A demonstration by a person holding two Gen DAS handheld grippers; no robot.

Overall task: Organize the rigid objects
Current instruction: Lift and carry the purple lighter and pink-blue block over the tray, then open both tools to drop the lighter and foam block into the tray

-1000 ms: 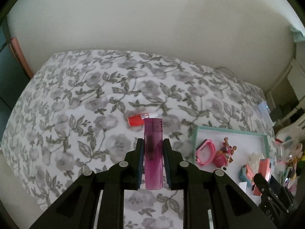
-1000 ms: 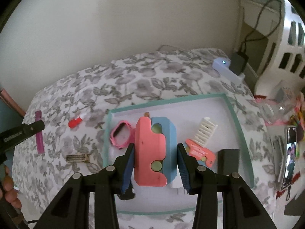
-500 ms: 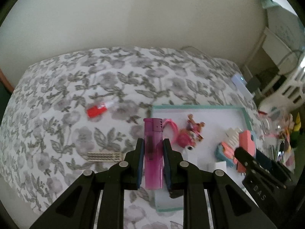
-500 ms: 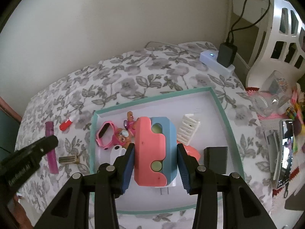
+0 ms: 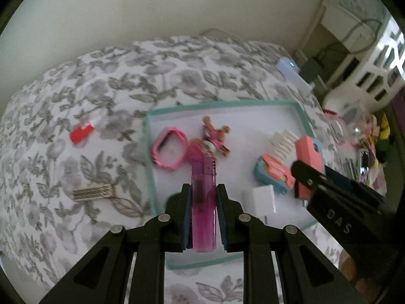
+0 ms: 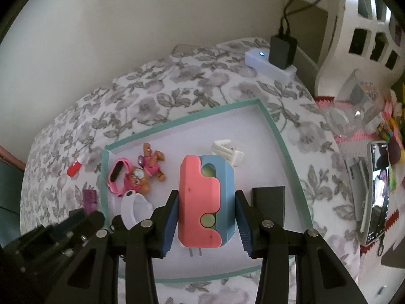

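Note:
My left gripper [image 5: 203,197] is shut on a translucent purple lighter [image 5: 203,202] and hangs over the left part of a white tray with a teal rim [image 5: 215,105]. My right gripper [image 6: 206,202] is shut on a pink and blue block [image 6: 206,202], above the middle of the same tray [image 6: 276,131]. The tray holds a pink watch band [image 5: 169,152], a small toy figure [image 5: 212,136], a white comb [image 5: 282,143] and a black box [image 6: 268,200]. In the left wrist view the right gripper [image 5: 303,174] with its block shows at right.
A red capped tube [image 5: 81,133] and a grey metal foil piece [image 5: 92,192] lie on the flowered cloth left of the tray. A white power strip [image 6: 268,64] with a black plug sits at the far corner. A phone [image 6: 378,192] and clutter lie at right.
Both grippers have moved right and lower over the tray with their loads. The left one, earlier over bare cloth near the red tube, now hangs above the tray's left part.

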